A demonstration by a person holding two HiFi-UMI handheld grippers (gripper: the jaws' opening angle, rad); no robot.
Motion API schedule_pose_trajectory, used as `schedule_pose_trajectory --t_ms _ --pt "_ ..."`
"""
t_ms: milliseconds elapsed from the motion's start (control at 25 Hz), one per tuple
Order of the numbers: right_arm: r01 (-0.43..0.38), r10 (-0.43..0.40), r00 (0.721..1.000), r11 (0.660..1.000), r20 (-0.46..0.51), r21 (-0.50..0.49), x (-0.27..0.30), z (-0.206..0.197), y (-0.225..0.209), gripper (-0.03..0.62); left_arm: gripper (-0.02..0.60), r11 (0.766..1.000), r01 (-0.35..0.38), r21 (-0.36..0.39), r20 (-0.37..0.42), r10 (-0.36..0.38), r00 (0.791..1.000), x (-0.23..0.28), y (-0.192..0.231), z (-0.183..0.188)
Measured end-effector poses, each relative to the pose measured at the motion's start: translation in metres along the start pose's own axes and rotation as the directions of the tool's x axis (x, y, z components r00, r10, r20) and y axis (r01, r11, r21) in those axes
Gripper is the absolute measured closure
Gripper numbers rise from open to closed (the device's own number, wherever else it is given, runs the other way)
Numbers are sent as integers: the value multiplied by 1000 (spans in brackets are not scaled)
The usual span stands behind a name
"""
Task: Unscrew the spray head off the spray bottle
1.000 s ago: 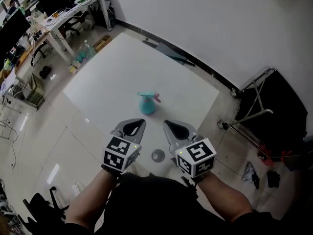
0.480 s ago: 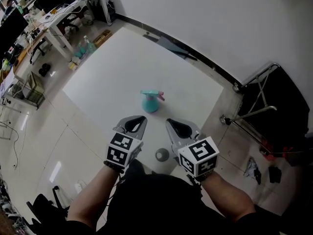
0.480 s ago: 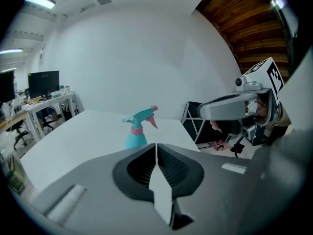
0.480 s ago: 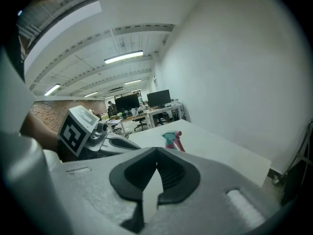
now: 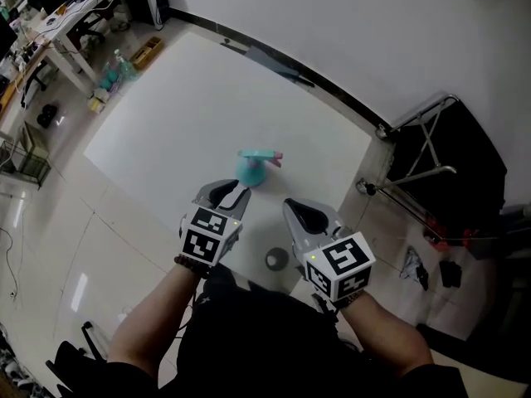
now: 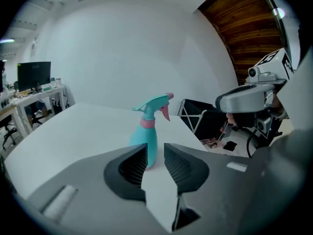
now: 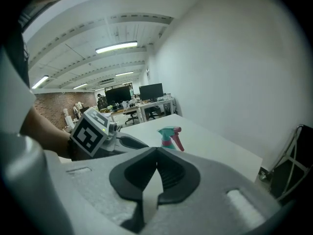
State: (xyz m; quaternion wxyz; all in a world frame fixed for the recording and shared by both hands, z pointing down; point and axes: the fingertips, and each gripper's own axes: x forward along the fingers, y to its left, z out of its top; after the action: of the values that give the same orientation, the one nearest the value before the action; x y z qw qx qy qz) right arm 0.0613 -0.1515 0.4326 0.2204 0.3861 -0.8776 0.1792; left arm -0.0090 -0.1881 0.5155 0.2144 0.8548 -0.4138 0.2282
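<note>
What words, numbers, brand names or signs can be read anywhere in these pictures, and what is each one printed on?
No readable text anywhere.
left marker cube: black-and-white square patterns only, no letters or digits.
right marker cube: the same kind of pattern, no text.
spray bottle: plain teal with a pink collar, no label visible.
desk: the things on it are too small to read.

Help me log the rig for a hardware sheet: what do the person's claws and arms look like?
The left claw and right claw are pale grey moulded shells with dark ribbed pads lining the jaws. Each carries a white cube printed with black square markers and a small green light. No cables show. Forearms are uncovered; dark clothing shows below them.
</note>
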Motion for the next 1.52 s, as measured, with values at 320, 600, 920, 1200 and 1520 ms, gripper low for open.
schedule_pose_trajectory --t_ms 320,600,920,1200,1520 --pt "49 -49 998 999 -32 -1 7 -1 5 604 360 999 32 16 -15 -32 999 20 14 -7" --pt "69 -68 996 998 -53 10 10 -5 8 603 197 994 42 99 -18 -40 999 40 16 -11" --pt "85 -83 994 996 -66 19 11 -7 3 604 123 981 41 189 -29 -36 999 69 18 -23" --pt "88 -86 993 996 -80 26 12 -11 -1 604 106 968 45 247 -77 -27 997 94 18 -33" --pt "99 -96 991 995 -90 30 10 -16 -6 604 104 962 51 268 -108 -23 994 109 21 -40"
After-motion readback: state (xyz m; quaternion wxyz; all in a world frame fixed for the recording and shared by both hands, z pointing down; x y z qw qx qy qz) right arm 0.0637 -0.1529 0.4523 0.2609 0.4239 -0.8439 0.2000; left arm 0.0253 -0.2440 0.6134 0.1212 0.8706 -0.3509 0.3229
